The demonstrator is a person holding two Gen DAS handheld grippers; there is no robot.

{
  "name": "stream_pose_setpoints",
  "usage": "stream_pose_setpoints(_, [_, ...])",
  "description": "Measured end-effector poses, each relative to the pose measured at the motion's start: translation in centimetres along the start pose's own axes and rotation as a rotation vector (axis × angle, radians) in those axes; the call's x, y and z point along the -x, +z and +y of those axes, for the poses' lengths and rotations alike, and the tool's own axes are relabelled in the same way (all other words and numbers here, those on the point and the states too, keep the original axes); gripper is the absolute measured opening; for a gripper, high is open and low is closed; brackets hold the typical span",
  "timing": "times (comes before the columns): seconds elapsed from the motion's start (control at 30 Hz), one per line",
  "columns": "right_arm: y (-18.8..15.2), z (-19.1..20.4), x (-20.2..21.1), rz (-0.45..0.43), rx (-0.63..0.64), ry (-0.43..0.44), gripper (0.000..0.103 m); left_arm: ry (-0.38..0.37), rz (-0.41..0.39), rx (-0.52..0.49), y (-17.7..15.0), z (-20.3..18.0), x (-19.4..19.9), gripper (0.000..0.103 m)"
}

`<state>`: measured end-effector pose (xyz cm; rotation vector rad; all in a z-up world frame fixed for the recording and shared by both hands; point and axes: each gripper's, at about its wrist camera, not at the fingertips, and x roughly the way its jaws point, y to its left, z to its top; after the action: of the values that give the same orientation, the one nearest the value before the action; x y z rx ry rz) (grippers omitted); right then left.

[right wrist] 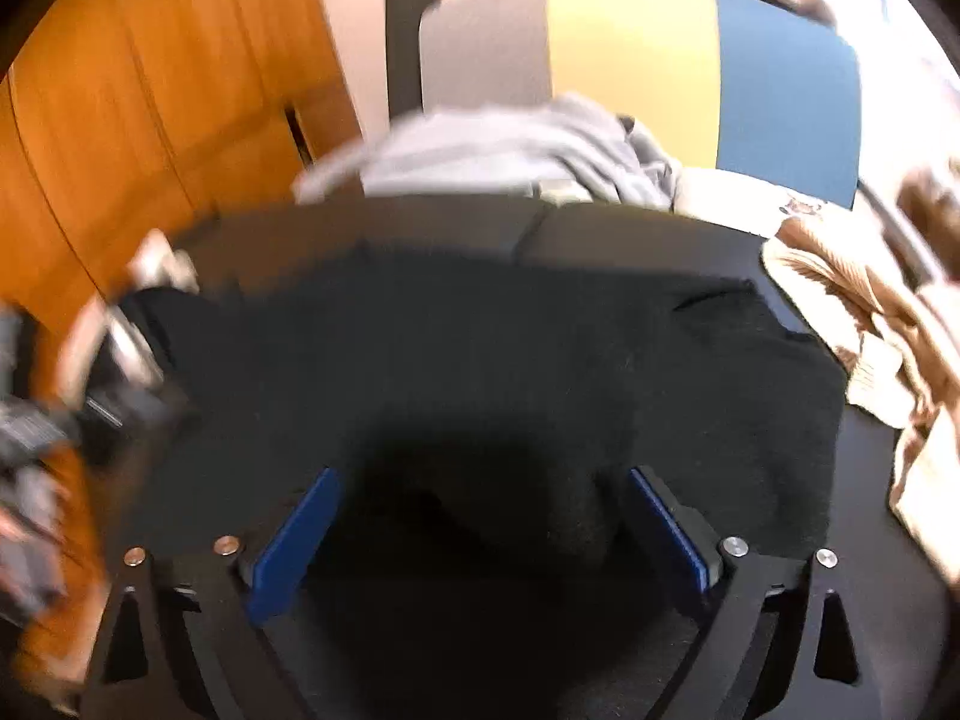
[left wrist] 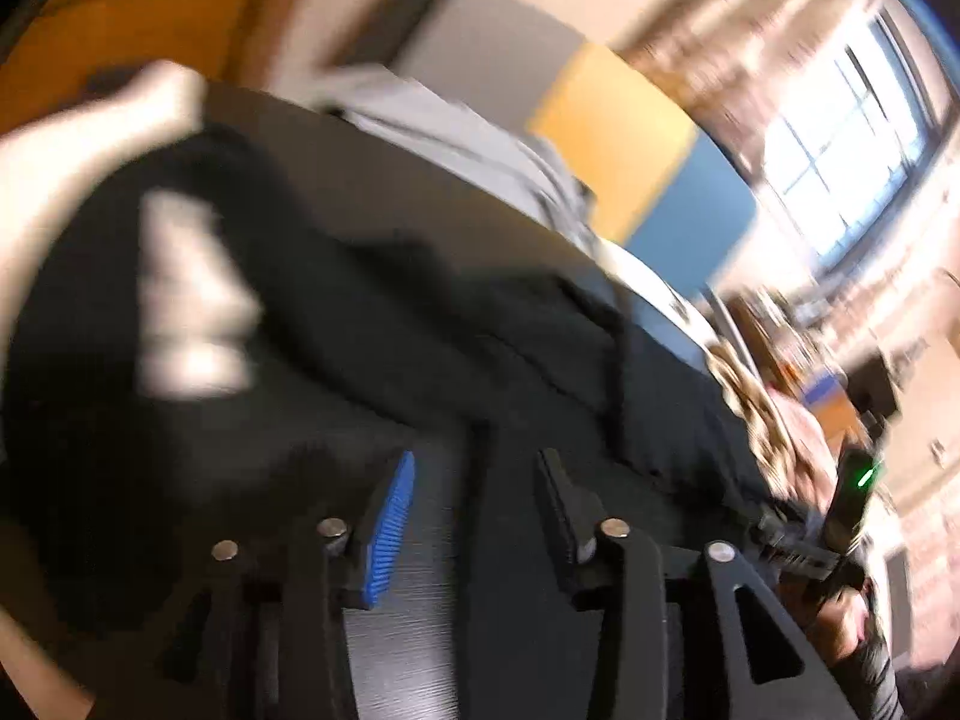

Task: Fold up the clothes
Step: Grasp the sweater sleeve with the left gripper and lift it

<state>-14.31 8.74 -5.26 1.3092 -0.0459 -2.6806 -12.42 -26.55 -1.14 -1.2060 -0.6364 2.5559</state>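
A black garment [left wrist: 372, 324] with a white print [left wrist: 192, 312] lies spread on the dark table [right wrist: 600, 234]. My left gripper [left wrist: 474, 486] hovers at its near edge, jaws apart and nothing between the blue pad [left wrist: 390, 528] and the other finger. My right gripper [right wrist: 483, 510] stands wide open over the black garment [right wrist: 480, 360]. A bunched fold of it lies between the blue pads [right wrist: 300, 534] without being pressed. The right gripper [left wrist: 852, 498], showing a green light, appears at the right of the left wrist view. The left gripper [right wrist: 114, 360] is a blur at the left of the right wrist view.
A grey garment [right wrist: 498, 150] is heaped at the table's far edge. A brown-and-white patterned cloth [right wrist: 870, 330] lies on the right side. Behind stand grey, yellow [right wrist: 630, 60] and blue [right wrist: 786, 90] panels, and a wooden cabinet [right wrist: 150, 120] on the left. A bright window [left wrist: 852, 150] is far right.
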Motion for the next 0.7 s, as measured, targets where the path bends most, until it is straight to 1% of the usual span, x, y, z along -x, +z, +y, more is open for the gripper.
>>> stream_pose_setpoints(0.03, [-0.5,0.3,-1.3,0.042,0.005,-0.034,0.103,0.032,-0.037,0.053,0.4,1.8,1.6,0.043])
stream_pose_setpoints(0.07, [-1.1,0.3,-2.1,0.062,0.006,-0.054,0.103,0.04,-0.063,0.111,0.6,3.3,2.7,0.043])
stream_pose_setpoints(0.13, [-2.1,0.5,-2.3,0.014,0.034,-0.088,0.103,0.075,-0.128,0.28,0.4,7.1,5.6,0.043])
stream_pose_setpoints(0.17, [-2.0,0.4,-2.4,0.016,0.028,-0.084,0.103,0.119,-0.16,0.304,0.1,8.1,6.8,0.043])
stream_pose_setpoints(0.23, [-2.0,0.0,-2.3,0.013,0.016,-0.073,0.103,0.184,-0.206,0.275,-0.9,9.5,9.0,0.045])
stream_pose_setpoints(0.27, [-1.9,-0.1,-2.3,0.012,0.012,-0.069,0.103,0.206,-0.192,0.245,-1.3,9.5,9.3,0.047])
stream_pose_setpoints(0.37, [-1.8,-0.3,-2.5,0.01,0.014,-0.074,0.103,0.275,-0.108,0.096,-2.9,8.1,8.4,0.052])
stream_pose_setpoints(0.43, [-1.6,-0.4,-2.6,0.009,0.014,-0.075,0.103,0.338,-0.075,-0.011,-3.8,6.6,6.9,0.053])
stream_pose_setpoints(0.5, [-1.7,-0.4,-2.4,0.008,0.016,-0.075,0.103,0.371,-0.058,-0.095,-4.1,5.6,5.7,0.054])
stream_pose_setpoints(0.57, [-1.8,-0.2,-2.3,0.007,0.015,-0.076,0.103,0.39,-0.039,-0.176,-3.9,4.5,4.1,0.062])
stream_pose_setpoints(0.6, [-1.8,-0.2,-2.2,0.006,0.014,-0.076,0.103,0.4,-0.029,-0.217,-3.8,4.0,3.3,0.063])
stream_pose_setpoints(0.63, [-1.9,-0.2,-2.2,0.005,0.013,-0.077,0.103,0.425,-0.012,-0.252,-3.5,3.7,2.3,0.063])
stream_pose_setpoints(0.7, [-1.8,-0.3,-2.3,0.005,0.012,-0.077,0.103,0.458,0.03,-0.286,-3.5,3.8,0.9,0.063])
